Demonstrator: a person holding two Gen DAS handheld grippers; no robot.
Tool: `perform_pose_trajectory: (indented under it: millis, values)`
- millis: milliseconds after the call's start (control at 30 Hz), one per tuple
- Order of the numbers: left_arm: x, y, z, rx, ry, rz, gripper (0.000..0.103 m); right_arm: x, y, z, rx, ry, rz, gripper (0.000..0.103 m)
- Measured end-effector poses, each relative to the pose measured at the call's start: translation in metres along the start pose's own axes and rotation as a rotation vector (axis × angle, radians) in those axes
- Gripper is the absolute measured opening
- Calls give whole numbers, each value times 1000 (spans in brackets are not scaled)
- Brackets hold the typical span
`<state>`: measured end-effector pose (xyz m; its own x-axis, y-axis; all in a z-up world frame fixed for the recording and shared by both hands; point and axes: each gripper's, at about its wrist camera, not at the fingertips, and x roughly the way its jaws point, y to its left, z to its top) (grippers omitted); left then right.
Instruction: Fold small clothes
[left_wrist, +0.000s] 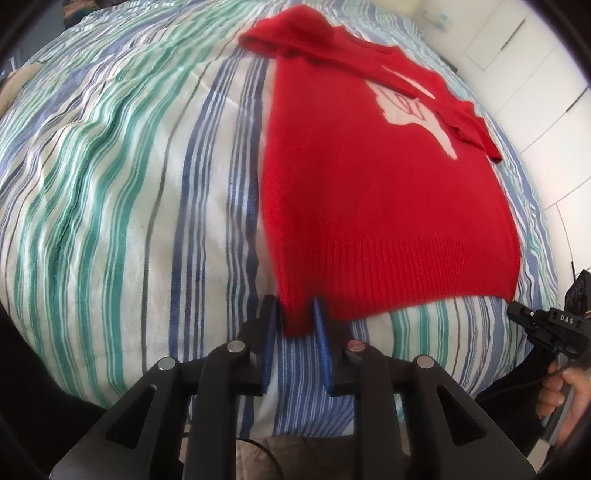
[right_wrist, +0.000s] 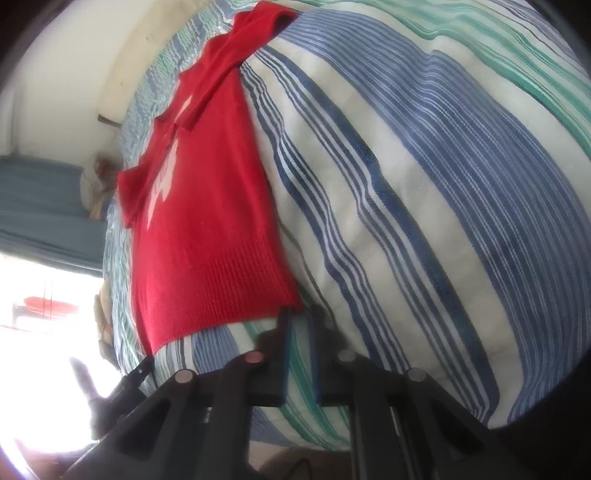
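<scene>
A small red knit sweater with a white motif lies flat on the striped bedspread, its sleeves folded across the chest and its ribbed hem toward me. My left gripper stands at the hem's left corner. Its jaws are a little apart, with the corner hanging loose between them. In the right wrist view the sweater runs up the left side. My right gripper sits at the other hem corner, jaws narrowly apart with bedspread showing between them. In the left wrist view the right gripper sits at the far right. In the right wrist view the left gripper shows at lower left.
The bedspread bulges in soft folds to either side of the sweater. White cupboard doors stand beyond the bed. A person's hand holds the right gripper's handle. A bright window and a grey-blue curtain lie past the bed's edge.
</scene>
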<state>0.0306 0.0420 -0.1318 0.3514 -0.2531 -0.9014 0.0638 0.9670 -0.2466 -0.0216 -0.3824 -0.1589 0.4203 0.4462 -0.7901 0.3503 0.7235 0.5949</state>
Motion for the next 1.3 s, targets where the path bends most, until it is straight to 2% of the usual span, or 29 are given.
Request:
perform_pose_trajectory:
  millis: [100,233,333,400,467,533,633,700,800,833,867,900,933,1033,1100,1200,1267,1300]
  values:
    - [-1,0,-1,-4,2,-11,30,-3,1,-2,-10,0,-19,9]
    - [-4,-2,-4,2,11,-24,49,-8,-2,-3,-7,0,-36,10]
    - [-10,-6,-8,14,4,-6,55,-14,-3,-5,-12,-14,-64,11]
    - [-17,-6,-10,4,-7,-4,60,-20,-2,-6,-26,-30,-87,17]
    - [-27,-3,-10,-19,-24,-17,65,-25,1,-7,-48,-48,-107,33]
    - [-40,2,-7,-39,-53,-19,67,-30,4,-7,-63,-67,-115,43]
    - [-64,14,1,-73,-126,-8,71,-40,10,-1,-90,-88,-129,44]
    - [-79,25,7,-104,-188,11,76,-56,20,12,-141,-137,-164,44]
    - [-91,40,14,-145,-251,43,80,-88,50,39,-322,-282,-315,45]
    - [-91,43,16,-158,-255,49,80,-95,63,48,-399,-328,-375,55]
    - [-90,46,17,-169,-251,49,80,-96,77,58,-492,-353,-431,73]
    - [-88,47,18,-178,-244,46,80,-90,91,67,-595,-347,-473,79]
    - [-87,48,18,-186,-237,43,80,-81,104,73,-701,-327,-492,81]
    - [-86,43,16,-184,-223,35,80,-42,141,91,-933,-274,-471,80]
    - [-88,37,13,-166,-220,44,80,-9,163,101,-1039,-226,-405,80]
    - [-93,34,11,-150,-226,68,80,42,191,109,-1220,-173,-300,70]
    - [-96,36,9,-152,-228,87,80,77,200,120,-1267,-138,-314,61]
    - [-97,37,8,-155,-227,96,81,92,201,128,-1265,-120,-321,61]
